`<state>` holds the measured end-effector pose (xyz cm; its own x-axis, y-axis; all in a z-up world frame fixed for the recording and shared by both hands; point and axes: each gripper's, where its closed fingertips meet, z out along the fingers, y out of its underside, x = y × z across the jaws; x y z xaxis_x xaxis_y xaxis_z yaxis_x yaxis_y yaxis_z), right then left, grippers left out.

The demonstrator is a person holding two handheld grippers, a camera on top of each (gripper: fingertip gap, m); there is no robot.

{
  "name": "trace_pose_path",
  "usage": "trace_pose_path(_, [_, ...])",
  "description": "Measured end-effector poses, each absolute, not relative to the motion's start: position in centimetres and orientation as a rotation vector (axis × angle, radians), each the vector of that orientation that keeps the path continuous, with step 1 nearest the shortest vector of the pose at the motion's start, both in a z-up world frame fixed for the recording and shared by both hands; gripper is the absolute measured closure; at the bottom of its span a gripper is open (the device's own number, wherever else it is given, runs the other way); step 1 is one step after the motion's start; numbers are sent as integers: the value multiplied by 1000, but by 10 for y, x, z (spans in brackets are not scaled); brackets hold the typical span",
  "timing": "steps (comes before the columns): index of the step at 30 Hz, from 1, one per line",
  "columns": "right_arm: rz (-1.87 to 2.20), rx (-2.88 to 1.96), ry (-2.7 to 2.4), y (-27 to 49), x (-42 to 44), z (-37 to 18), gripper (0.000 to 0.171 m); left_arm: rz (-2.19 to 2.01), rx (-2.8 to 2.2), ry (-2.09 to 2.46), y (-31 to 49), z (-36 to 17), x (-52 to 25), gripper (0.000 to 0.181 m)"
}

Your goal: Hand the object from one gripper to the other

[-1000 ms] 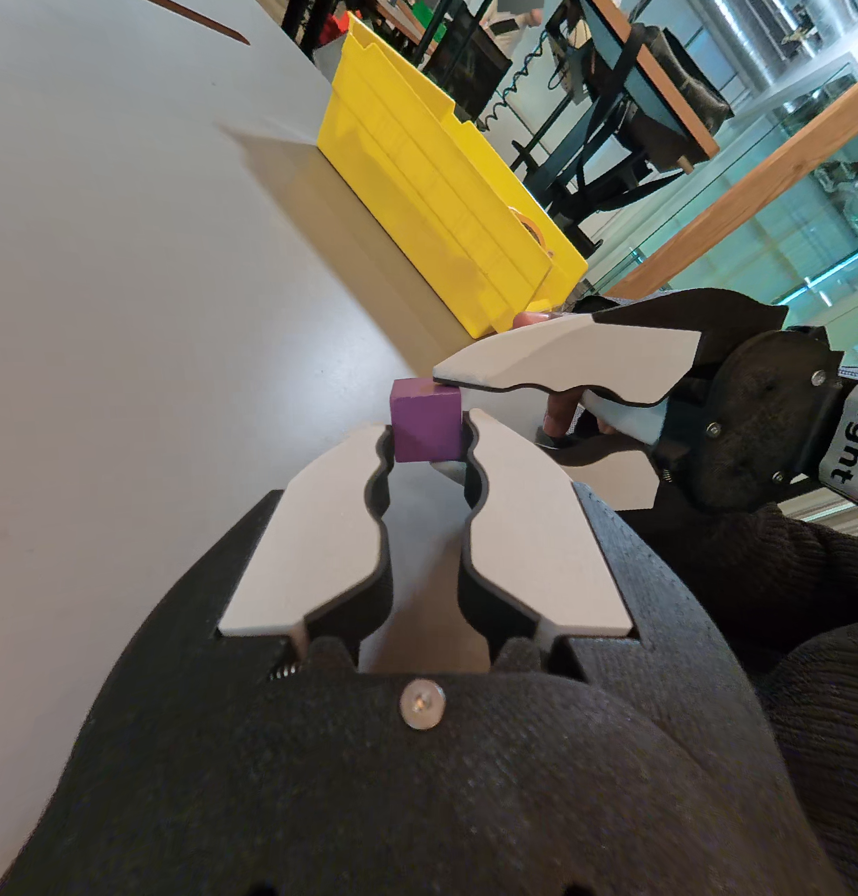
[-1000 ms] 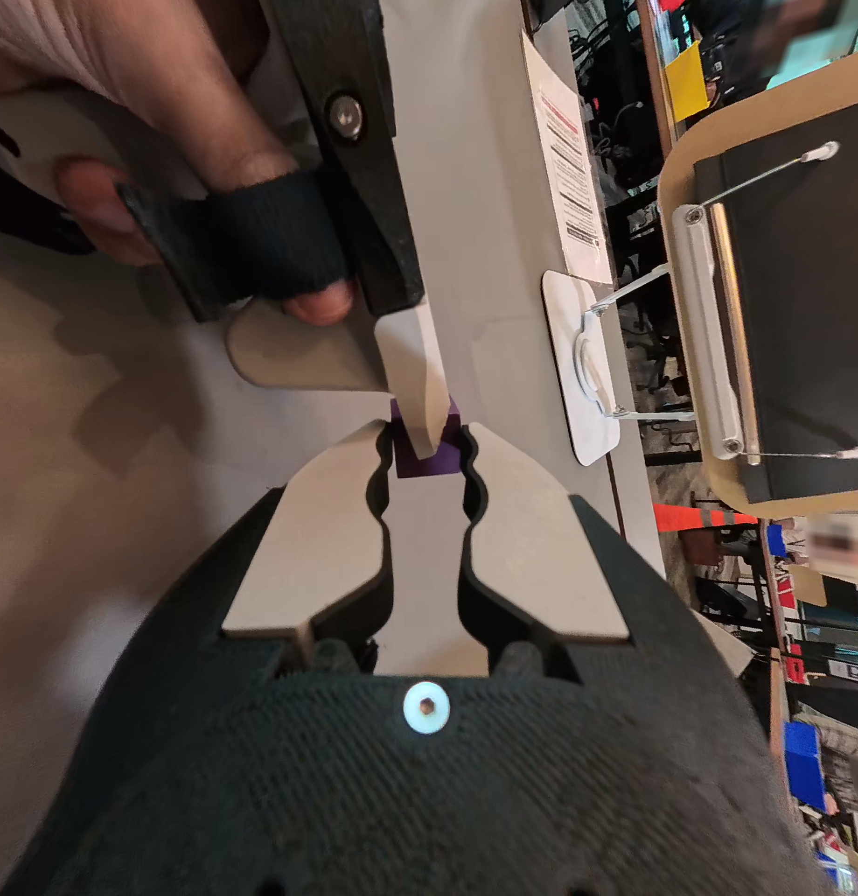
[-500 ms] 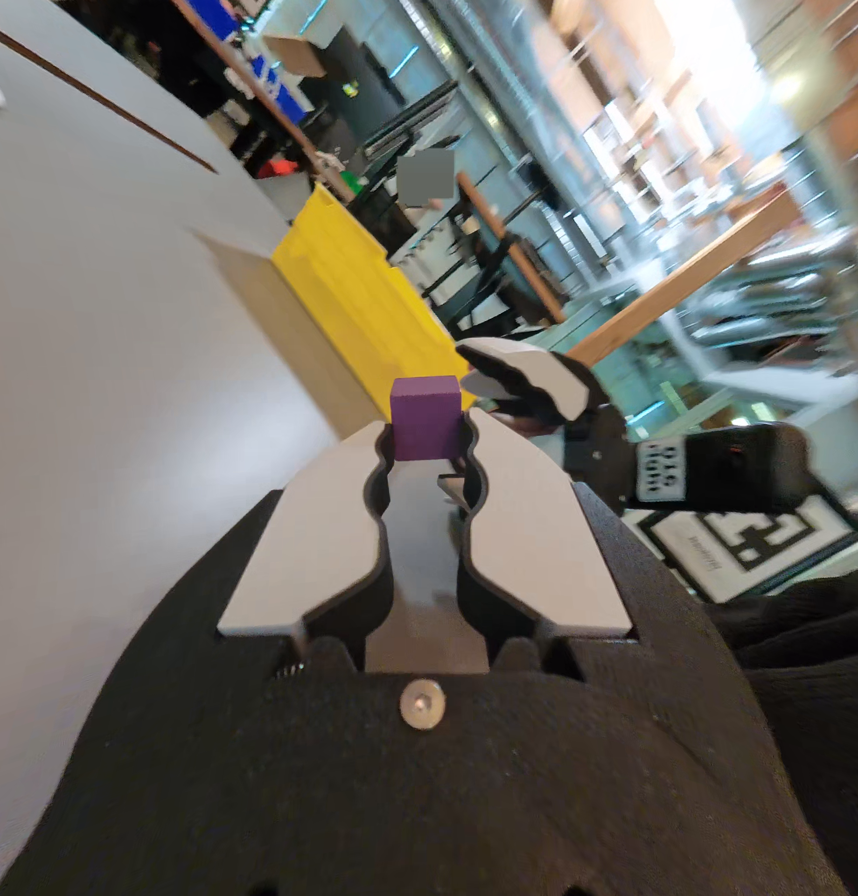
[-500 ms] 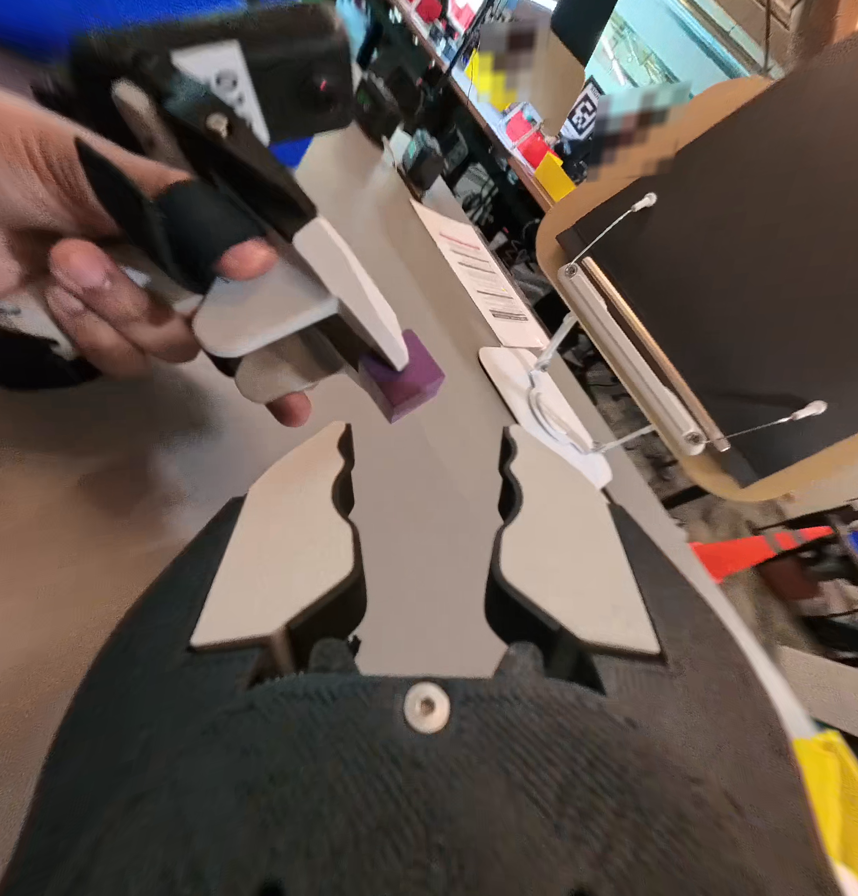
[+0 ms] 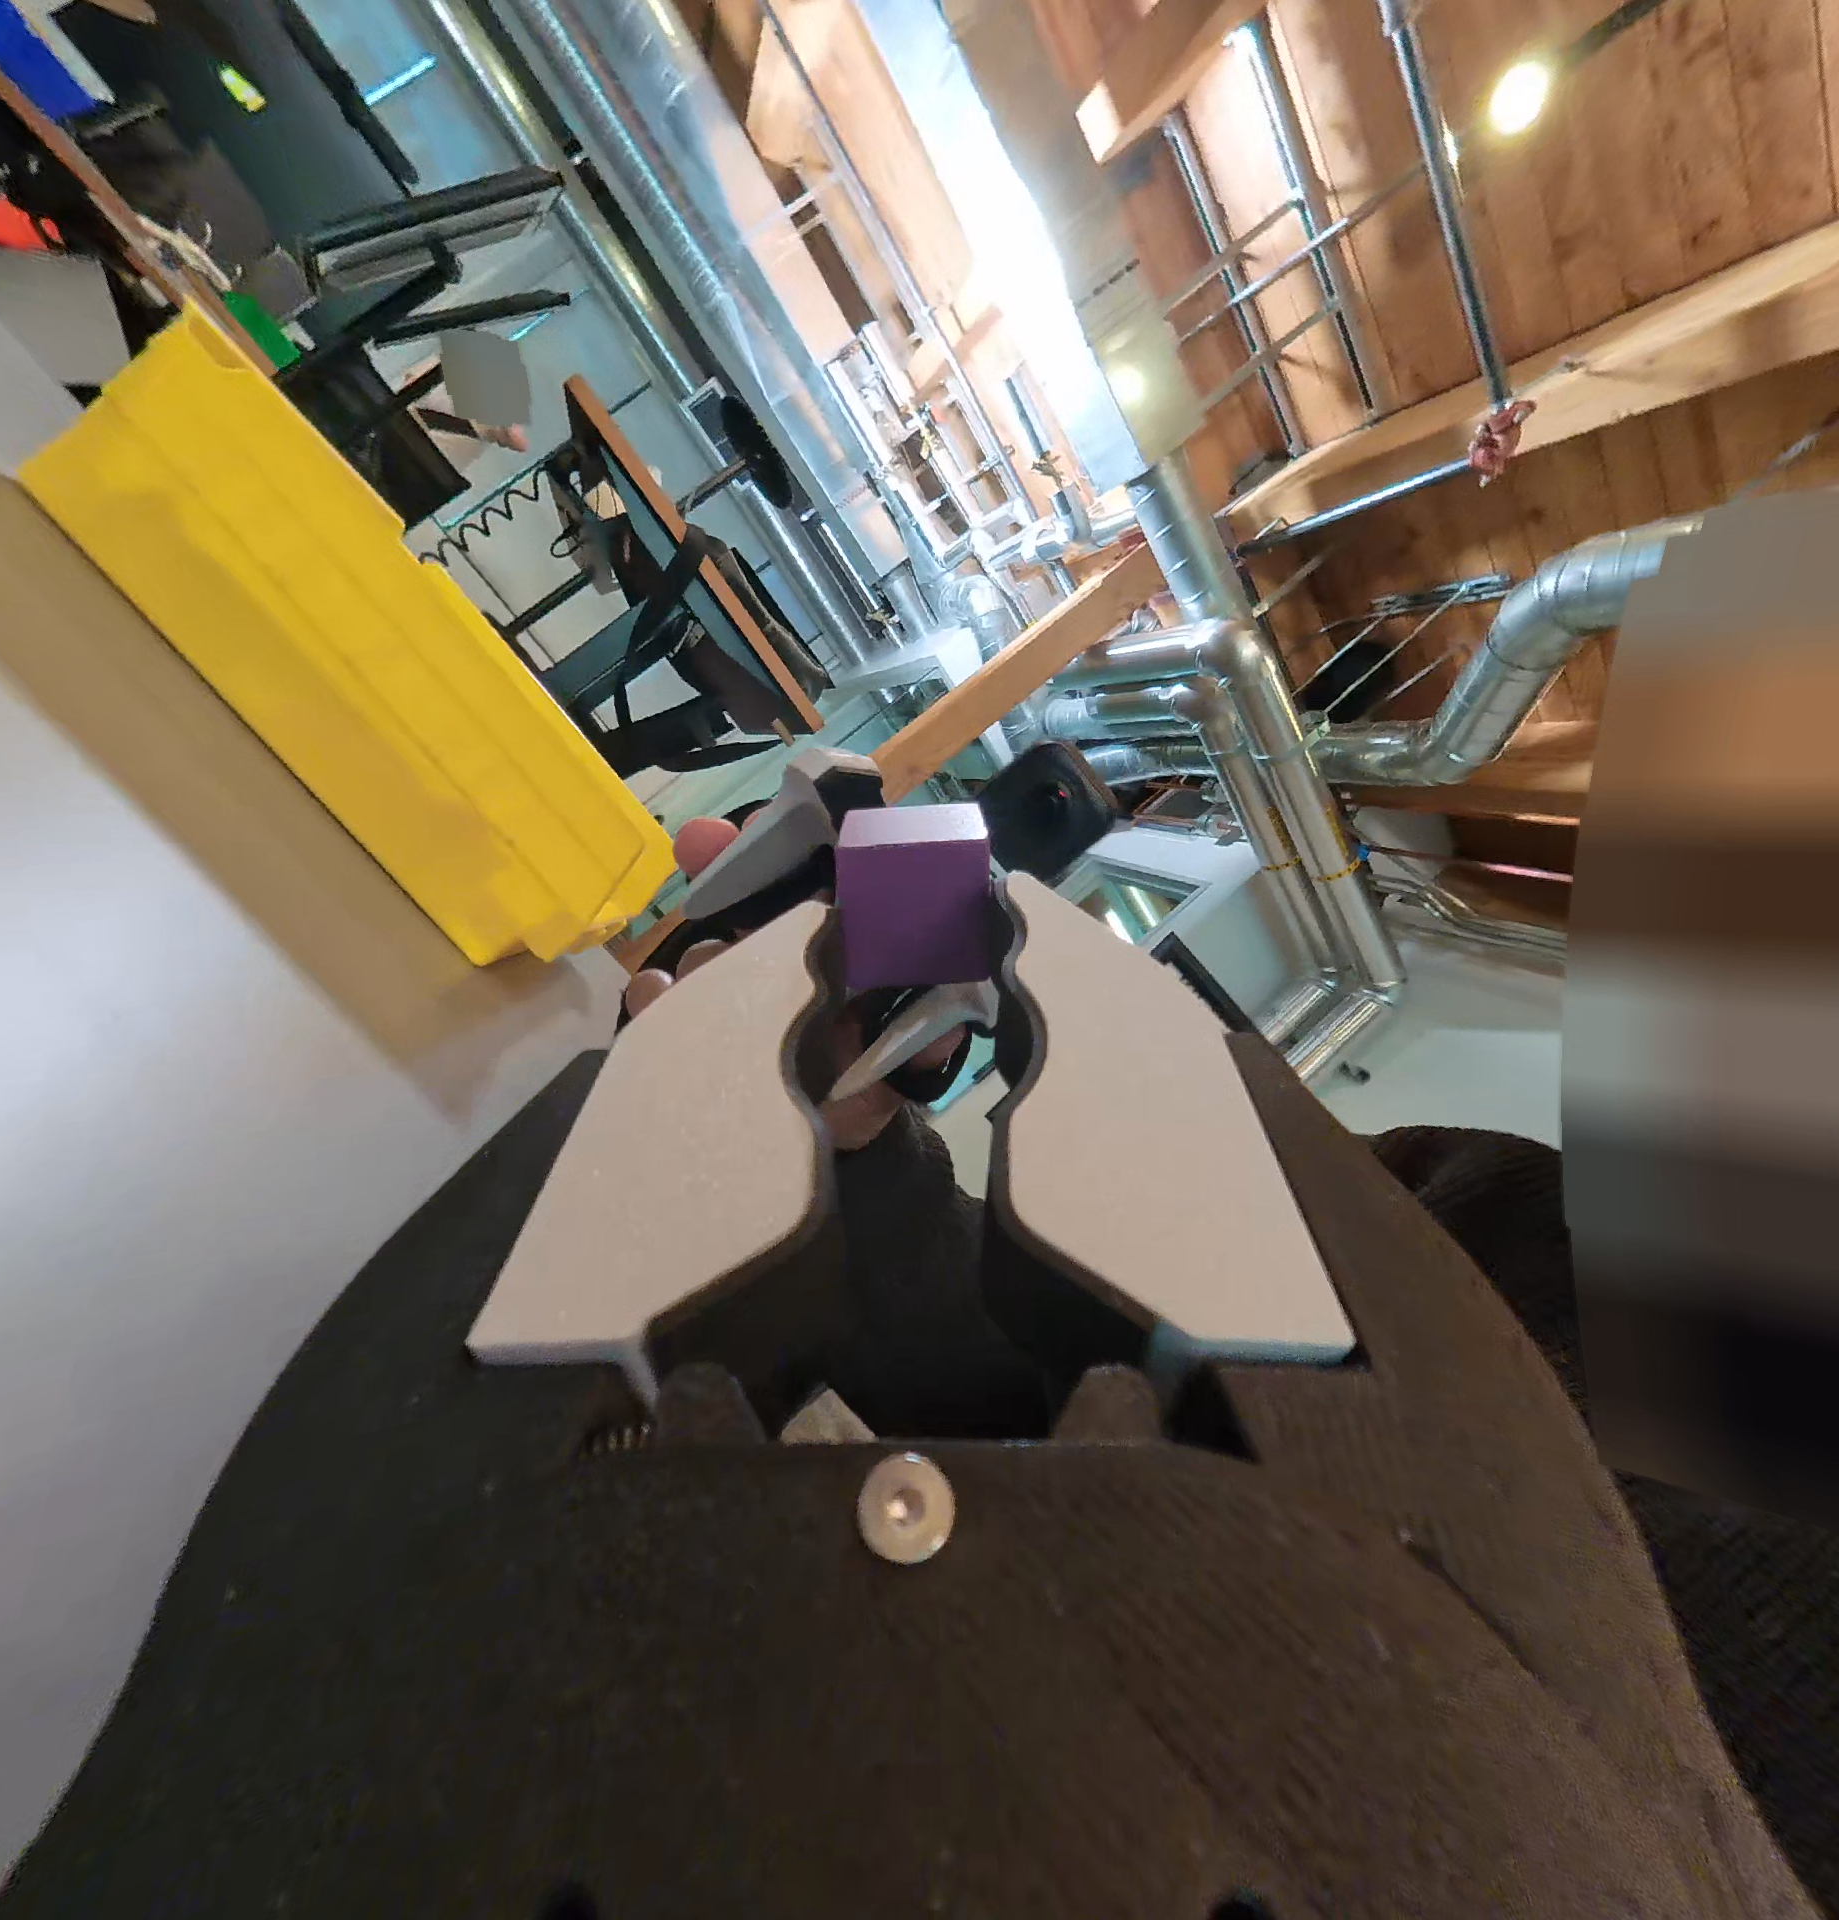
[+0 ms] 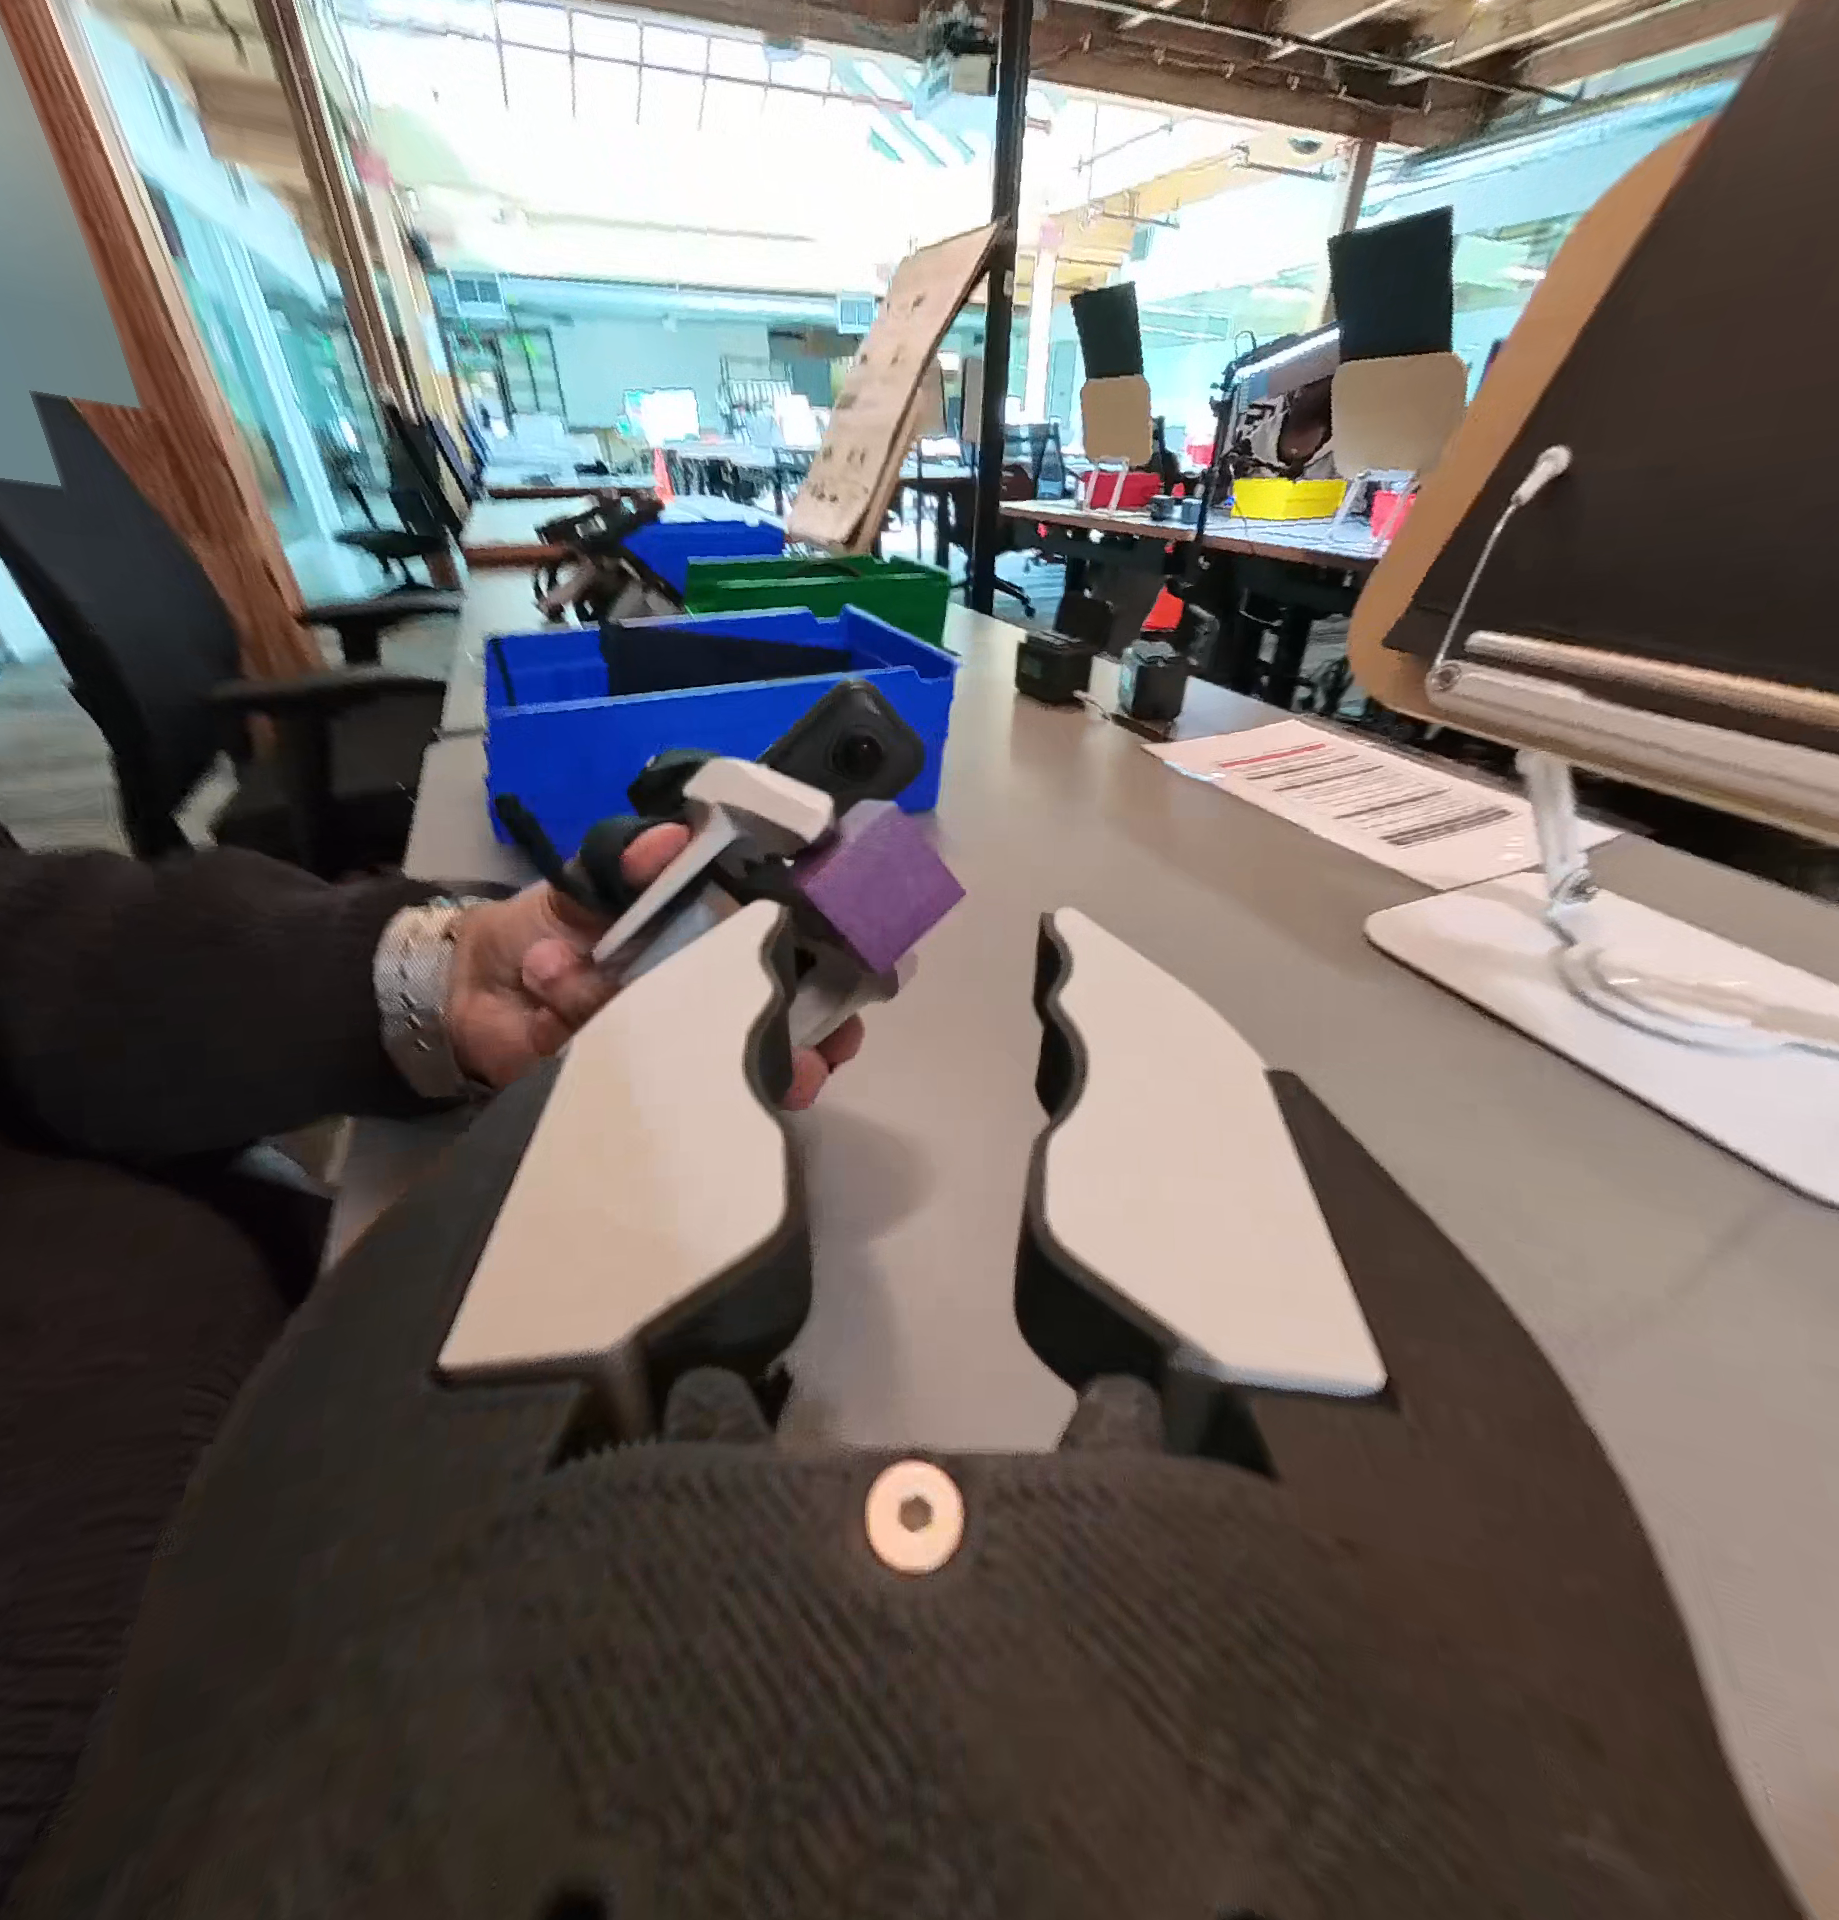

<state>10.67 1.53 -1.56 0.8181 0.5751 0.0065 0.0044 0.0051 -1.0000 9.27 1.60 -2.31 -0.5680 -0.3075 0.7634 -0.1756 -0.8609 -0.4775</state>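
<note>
My left gripper (image 5: 913,940) is shut on a purple cube (image 5: 913,894) and holds it in the air above the grey table (image 5: 115,1039). In the right wrist view the cube (image 6: 879,899) sits just ahead and left of my right gripper (image 6: 910,961), which is open and empty. The cube is close to the right gripper's left fingertip and not between the fingers. One of the left gripper's fingers (image 6: 764,800) shows above the cube. One of the right gripper's fingers (image 5: 775,847) shows behind the cube in the left wrist view.
A yellow bin (image 5: 323,644) stands on the table's far edge. A blue bin (image 6: 707,727) and a green bin (image 6: 821,592) stand behind the cube. A printed sheet (image 6: 1351,790) and a white stand base (image 6: 1621,1029) lie to the right. An office chair (image 6: 167,644) stands left. Both grippers' tips are close together, under 4 cm apart.
The right gripper opened, let go of the cube and drew back. The left gripper lifted the cube off the table and turned it towards the right gripper.
</note>
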Motion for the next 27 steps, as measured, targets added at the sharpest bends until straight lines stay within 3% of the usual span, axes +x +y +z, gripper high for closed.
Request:
trace_pose_path(7, [1001,-1487,-207,12,114,-5,131,-2233,-1305,980,13,-19,93,153])
trace_pose_path(27, [1030,-1584,-310,9,93,-18,146,-2099,-1273,1144,-3,-25,96,154])
